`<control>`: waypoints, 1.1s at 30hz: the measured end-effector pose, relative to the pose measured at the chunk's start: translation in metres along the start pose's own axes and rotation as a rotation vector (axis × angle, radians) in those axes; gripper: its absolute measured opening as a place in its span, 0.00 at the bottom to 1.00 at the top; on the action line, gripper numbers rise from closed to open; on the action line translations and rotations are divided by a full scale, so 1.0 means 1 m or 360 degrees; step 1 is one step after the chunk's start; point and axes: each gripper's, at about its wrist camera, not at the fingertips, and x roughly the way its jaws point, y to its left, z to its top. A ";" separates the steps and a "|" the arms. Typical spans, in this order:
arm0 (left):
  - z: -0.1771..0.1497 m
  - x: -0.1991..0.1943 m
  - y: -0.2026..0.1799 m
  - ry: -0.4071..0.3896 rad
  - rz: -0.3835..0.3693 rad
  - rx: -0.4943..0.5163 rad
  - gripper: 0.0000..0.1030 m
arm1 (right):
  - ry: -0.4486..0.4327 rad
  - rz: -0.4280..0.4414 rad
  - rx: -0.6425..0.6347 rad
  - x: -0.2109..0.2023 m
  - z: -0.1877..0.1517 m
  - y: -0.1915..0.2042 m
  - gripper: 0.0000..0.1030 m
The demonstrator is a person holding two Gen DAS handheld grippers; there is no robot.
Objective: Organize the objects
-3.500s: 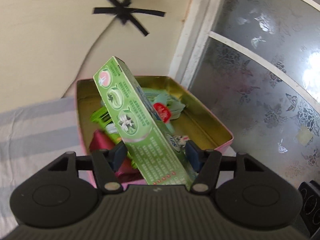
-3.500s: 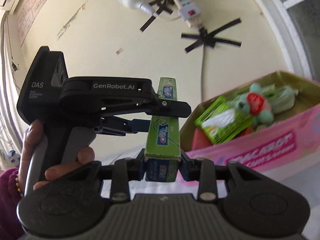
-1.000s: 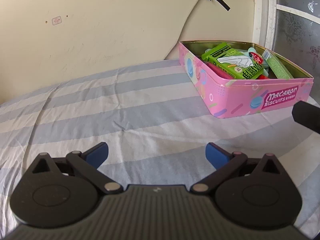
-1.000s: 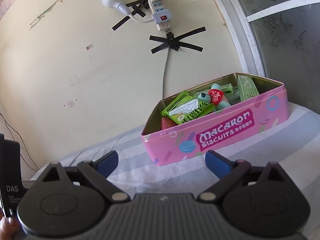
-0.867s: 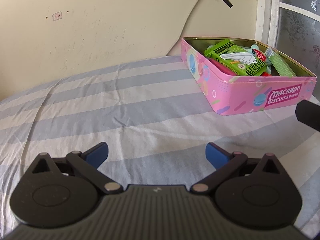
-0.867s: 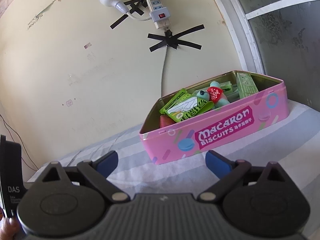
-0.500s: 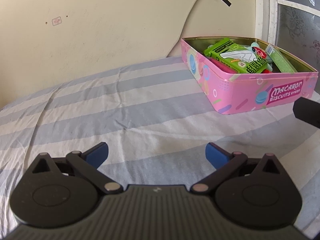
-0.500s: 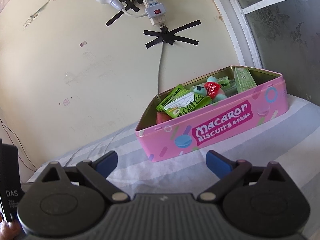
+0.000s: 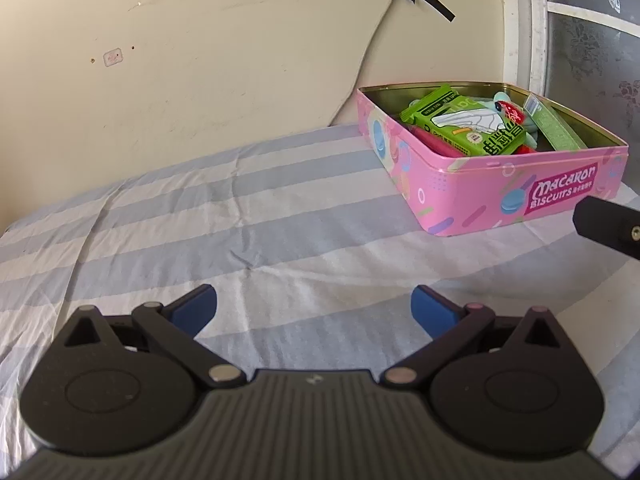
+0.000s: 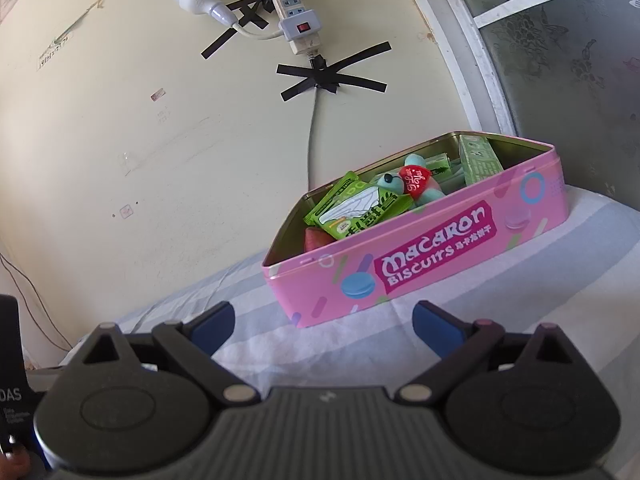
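1. The pink tin (image 9: pixel 472 196) is sitting open on the striped bed sheet (image 9: pixel 248 216), close to the wall (image 9: pixel 200 60) and the window (image 9: pixel 592 20).
2. A green snack bag (image 10: pixel 356 210) is lying on top inside the tin, next to a small blue toy (image 10: pixel 416 190) with a red heart.
3. A green box (image 10: pixel 478 158) is leaning at the far end of the tin.
4. The left hand-held gripper (image 9: pixel 314 306) is hanging over the sheet with its blue pads wide apart, holding nothing, well away from the tin.
5. The right hand-held gripper (image 10: pixel 322 322) is pointing at the tin's long side, its pads also spread apart and holding nothing.
6. A power strip (image 10: pixel 296 20) is hanging taped on the wall above the tin.
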 end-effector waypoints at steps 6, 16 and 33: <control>0.000 -0.001 -0.002 -0.0008 0.0000 0.0017 1.00 | -0.0002 -0.0004 0.0010 0.000 0.001 -0.001 0.96; 0.000 -0.001 -0.003 0.0001 0.0001 0.0021 1.00 | 0.0001 -0.0001 0.0008 0.000 0.001 -0.002 0.96; -0.001 -0.001 -0.007 0.0010 0.0000 0.0059 1.00 | 0.0001 0.0001 0.0008 -0.001 0.001 -0.001 0.96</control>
